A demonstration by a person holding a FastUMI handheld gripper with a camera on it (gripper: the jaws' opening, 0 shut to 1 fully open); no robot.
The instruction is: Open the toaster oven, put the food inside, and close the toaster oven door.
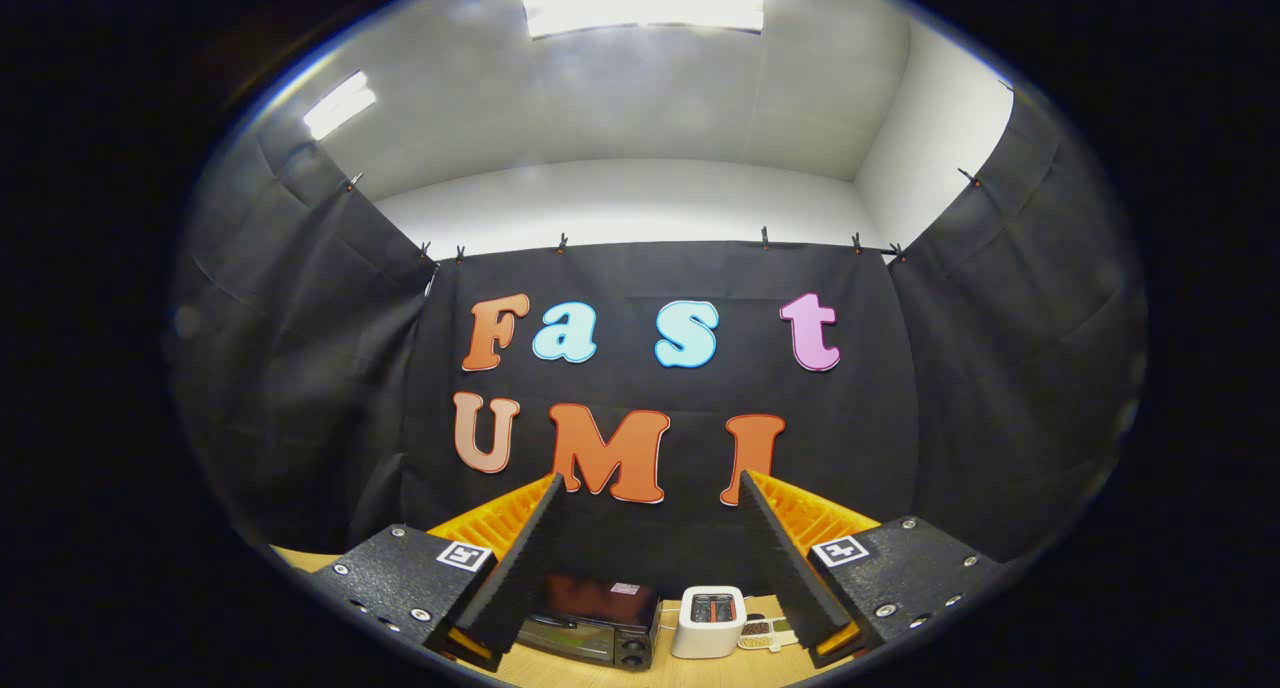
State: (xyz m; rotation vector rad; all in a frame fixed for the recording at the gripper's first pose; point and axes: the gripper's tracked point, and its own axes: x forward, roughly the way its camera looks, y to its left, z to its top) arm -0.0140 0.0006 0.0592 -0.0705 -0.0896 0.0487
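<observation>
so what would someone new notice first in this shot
The gripper, its two fingers spread wide with nothing between them. Beyond them, on the wooden table, stands a dark toaster oven with its door shut, a white pop-up toaster right beside it and a small tray of food past that.

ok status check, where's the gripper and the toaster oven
Gripper open, holding nothing, high over the table. Toaster oven below between the fingers, door shut. White toaster beside it; nothing in the way.

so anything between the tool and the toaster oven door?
Nothing visible. The tool is open and empty; the toaster oven sits beyond its fingers on the table, door shut, with a white toaster beside it, off the path.
</observation>
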